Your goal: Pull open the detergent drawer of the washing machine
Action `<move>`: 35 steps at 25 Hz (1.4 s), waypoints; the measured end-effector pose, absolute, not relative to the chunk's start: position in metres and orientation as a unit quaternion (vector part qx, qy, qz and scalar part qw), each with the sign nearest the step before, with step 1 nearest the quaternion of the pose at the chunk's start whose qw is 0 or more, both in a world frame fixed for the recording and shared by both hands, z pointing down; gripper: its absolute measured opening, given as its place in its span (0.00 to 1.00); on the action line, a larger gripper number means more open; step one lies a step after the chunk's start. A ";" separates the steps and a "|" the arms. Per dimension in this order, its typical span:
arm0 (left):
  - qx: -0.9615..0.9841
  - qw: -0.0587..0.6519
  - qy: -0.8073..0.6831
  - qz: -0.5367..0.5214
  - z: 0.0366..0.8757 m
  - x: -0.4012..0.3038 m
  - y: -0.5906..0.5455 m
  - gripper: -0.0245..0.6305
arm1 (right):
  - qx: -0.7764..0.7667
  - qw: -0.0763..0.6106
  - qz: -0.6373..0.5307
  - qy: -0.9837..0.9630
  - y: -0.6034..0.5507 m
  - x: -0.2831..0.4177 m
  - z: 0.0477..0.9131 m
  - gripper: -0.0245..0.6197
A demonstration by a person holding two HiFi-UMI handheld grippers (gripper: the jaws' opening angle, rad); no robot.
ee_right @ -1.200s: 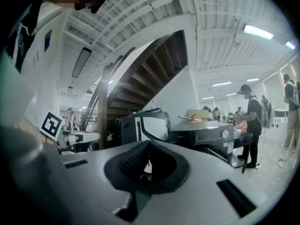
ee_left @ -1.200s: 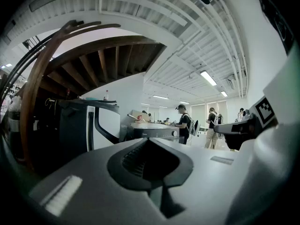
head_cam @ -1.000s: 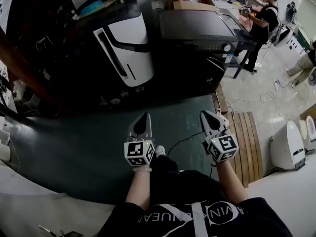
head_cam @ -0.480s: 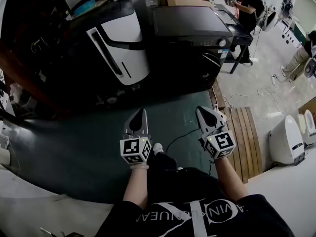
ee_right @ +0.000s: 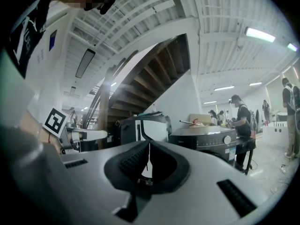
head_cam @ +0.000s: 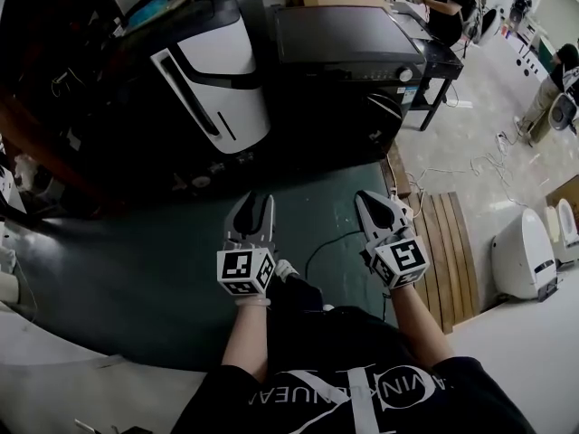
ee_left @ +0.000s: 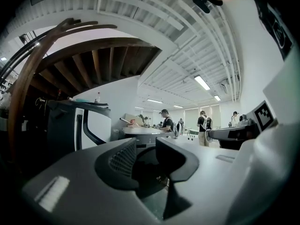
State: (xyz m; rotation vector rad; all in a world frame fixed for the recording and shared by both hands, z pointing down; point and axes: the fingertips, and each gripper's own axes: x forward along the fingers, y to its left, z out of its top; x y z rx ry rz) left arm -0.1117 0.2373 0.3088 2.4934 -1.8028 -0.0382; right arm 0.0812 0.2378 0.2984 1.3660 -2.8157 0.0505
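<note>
The dark front-loading washing machine (head_cam: pixel 348 61) stands at the top middle, with a round knob (head_cam: pixel 413 75) at the right end of its control panel; I cannot make out the drawer on that dark panel. My left gripper (head_cam: pixel 256 201) hovers over the green mat well short of the machine, and its jaws are opening with nothing between them. In the left gripper view the left gripper (ee_left: pixel 146 146) shows a clear gap, with the washing machine (ee_left: pixel 140 131) beyond it. My right gripper (head_cam: pixel 369 197) is level beside it, shut and empty. The right gripper (ee_right: pixel 149 145) has its tips together, left of the washing machine (ee_right: pixel 206 139).
A white-and-black appliance (head_cam: pixel 213 70) stands left of the machine. A green mat (head_cam: pixel 163 260) with a black cable (head_cam: pixel 330 247) covers the floor. A slatted wooden board (head_cam: pixel 448 251) and a white appliance (head_cam: pixel 523 259) lie right. A person (head_cam: pixel 448 7) works at a table behind.
The left gripper's jaws have parted from shut. Both grippers have edged slightly forward toward the washing machine.
</note>
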 end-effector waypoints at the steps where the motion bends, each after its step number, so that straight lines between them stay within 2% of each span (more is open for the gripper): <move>1: 0.810 0.033 -0.586 -0.011 0.310 -0.111 0.235 0.21 | 0.436 0.004 0.018 -0.900 0.236 0.081 0.298 0.06; 12: 0.812 0.052 -0.582 0.011 0.325 -0.114 0.191 0.21 | 0.434 0.010 0.041 -0.900 0.190 0.079 0.312 0.06; 35: 0.830 0.067 -0.553 0.016 0.355 -0.125 0.011 0.21 | 0.455 0.021 0.032 -0.890 0.018 0.040 0.330 0.06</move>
